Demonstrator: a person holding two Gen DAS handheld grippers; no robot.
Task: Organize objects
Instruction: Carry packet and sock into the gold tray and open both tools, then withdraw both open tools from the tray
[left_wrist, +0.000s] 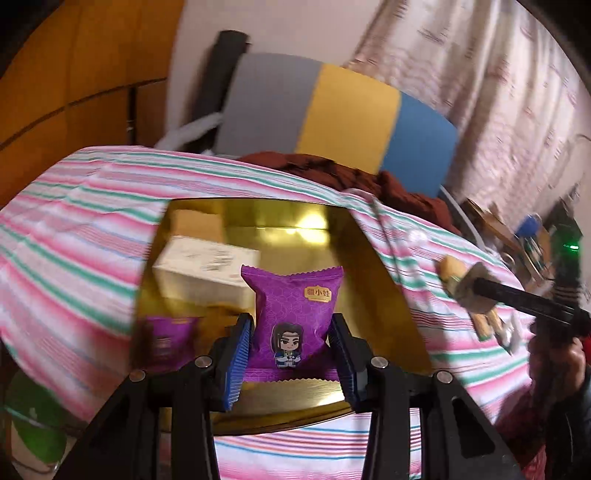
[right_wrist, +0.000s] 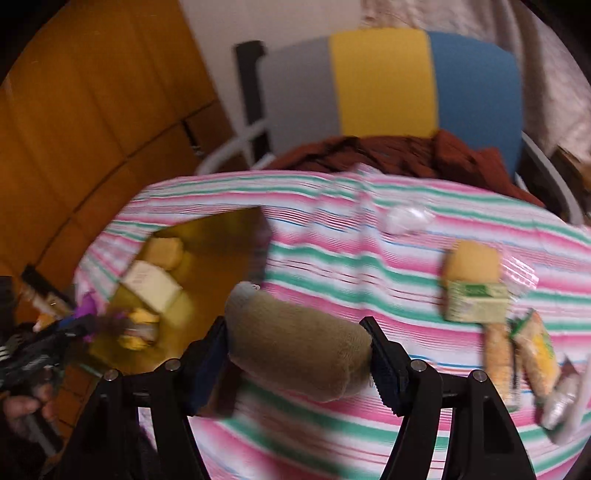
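Purple snack packet (left_wrist: 295, 317) stands upright between the blue ribbed pads of our left gripper (left_wrist: 291, 350), the jaws closed in against its two sides, and it hangs just over the near part of the gold tray (left_wrist: 373, 266). On its front we can read a small yellow label and a cartoon figure. Deeper in that tray lie a white box (left_wrist: 203, 273) and, behind it, a tan block (left_wrist: 199, 221); the mirror-like floor throws back a purple reflection at the near left corner.

Our right gripper (right_wrist: 295, 354) is clamped on a brown plush sock-like roll (right_wrist: 299, 347), which lies crosswise between the jaws, tilted down to the right, above the pink, green and white striped cloth (right_wrist: 332, 258). The right wrist view is blurred, so we cannot tell what the roll is more exactly.

To the right on the cloth, well apart from the tray, we see a round tan pastry (right_wrist: 471, 262) touching a green and white carton (right_wrist: 474, 301), with several narrow snack packs (right_wrist: 535, 350) just below them. A clear crumpled wrapper (right_wrist: 406, 218) lies farther back. Behind the table stands a chair with a grey, yellow and blue back (right_wrist: 384, 81), a rust-brown cloth (right_wrist: 388, 155) heaped on its seat.
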